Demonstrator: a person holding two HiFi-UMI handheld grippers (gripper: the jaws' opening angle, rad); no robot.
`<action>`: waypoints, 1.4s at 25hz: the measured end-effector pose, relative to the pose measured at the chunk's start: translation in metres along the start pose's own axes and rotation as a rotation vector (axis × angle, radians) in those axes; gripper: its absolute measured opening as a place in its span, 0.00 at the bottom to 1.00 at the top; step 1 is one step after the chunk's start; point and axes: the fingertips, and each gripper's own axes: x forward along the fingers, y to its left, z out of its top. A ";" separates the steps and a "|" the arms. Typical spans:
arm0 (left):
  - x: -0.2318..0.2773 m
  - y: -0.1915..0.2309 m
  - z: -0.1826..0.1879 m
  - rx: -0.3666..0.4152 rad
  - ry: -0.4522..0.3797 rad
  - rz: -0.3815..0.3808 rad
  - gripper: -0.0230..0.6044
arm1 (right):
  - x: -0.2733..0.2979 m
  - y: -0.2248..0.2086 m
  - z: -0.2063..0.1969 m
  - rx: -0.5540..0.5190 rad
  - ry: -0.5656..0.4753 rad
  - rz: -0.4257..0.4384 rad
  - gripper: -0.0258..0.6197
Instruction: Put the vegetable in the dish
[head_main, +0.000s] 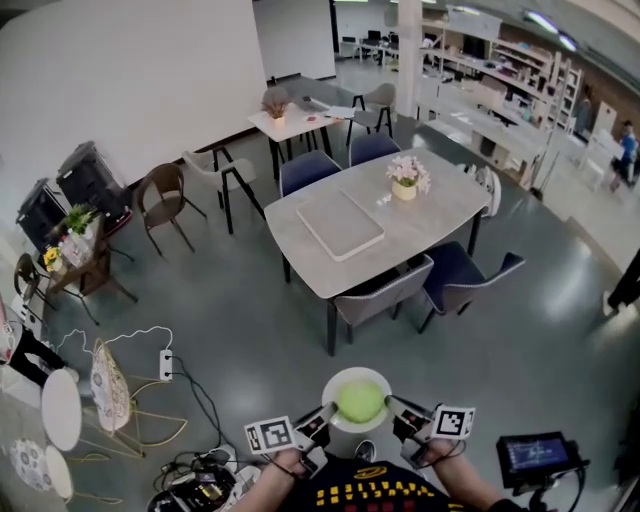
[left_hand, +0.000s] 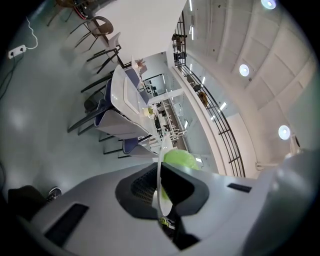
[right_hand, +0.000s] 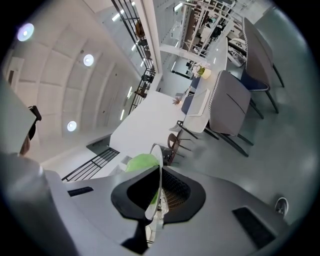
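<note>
While the person stands well back from the bench (head_main: 430, 215), the dish (head_main: 372, 376) hangs between both tools: the left hand-held gripper (head_main: 324, 420) is clamped on its left rim and the right hand-held gripper (head_main: 395, 408) on its right rim. The green vegetable (head_main: 360, 402) — rounded, with no evident long axis — lies in the dish's middle, inward of each pair of jaws and about equally near both. Placement appears done — what seems left is setting the dish down, perhaps beside the tray (head_main: 340, 224)
</note>
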 end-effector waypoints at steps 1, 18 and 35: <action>0.005 0.001 0.003 0.000 -0.001 0.005 0.06 | 0.002 -0.001 0.005 0.009 -0.001 0.011 0.07; 0.108 0.032 0.153 -0.010 0.053 -0.023 0.06 | 0.119 -0.055 0.130 -0.019 -0.026 -0.017 0.07; 0.153 0.061 0.306 0.013 0.220 -0.072 0.06 | 0.259 -0.066 0.219 -0.021 -0.061 -0.073 0.07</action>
